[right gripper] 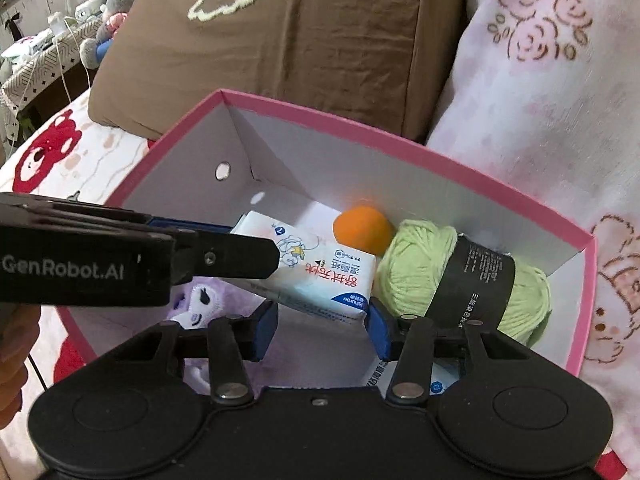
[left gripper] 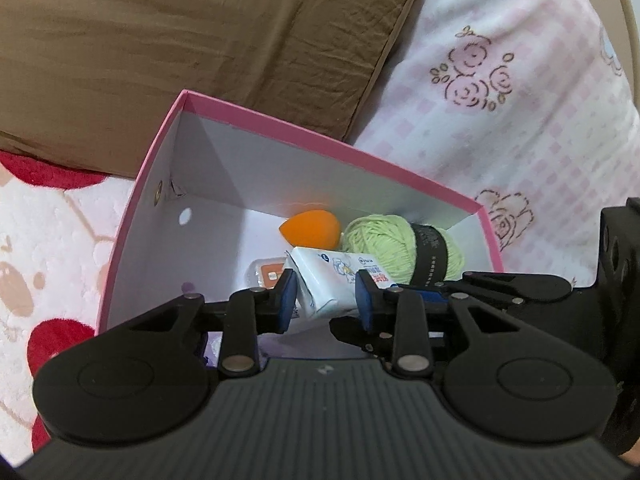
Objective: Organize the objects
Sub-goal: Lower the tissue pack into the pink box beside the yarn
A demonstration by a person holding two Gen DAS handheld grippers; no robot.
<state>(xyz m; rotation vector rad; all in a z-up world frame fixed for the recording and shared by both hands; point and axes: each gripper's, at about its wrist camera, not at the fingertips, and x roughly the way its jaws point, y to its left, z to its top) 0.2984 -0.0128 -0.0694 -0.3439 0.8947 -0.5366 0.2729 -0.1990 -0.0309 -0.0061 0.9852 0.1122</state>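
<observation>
While my left gripper [left gripper: 326, 300] pinched the white plastic-wrapped tissue pack [left gripper: 326, 280] between its blue pads, the pack hung low in the frame, over the floor of the pink-rimmed white cardboard box [left gripper: 280, 124]. My right gripper [right gripper: 320, 326] stood spread beneath the pack's near corner, pads not pressing it. Farther back in the box lay the orange egg-shaped sponge [left gripper: 310, 226] and, right of it, the pale green yarn ball [left gripper: 380, 246] with its black band.
</observation>
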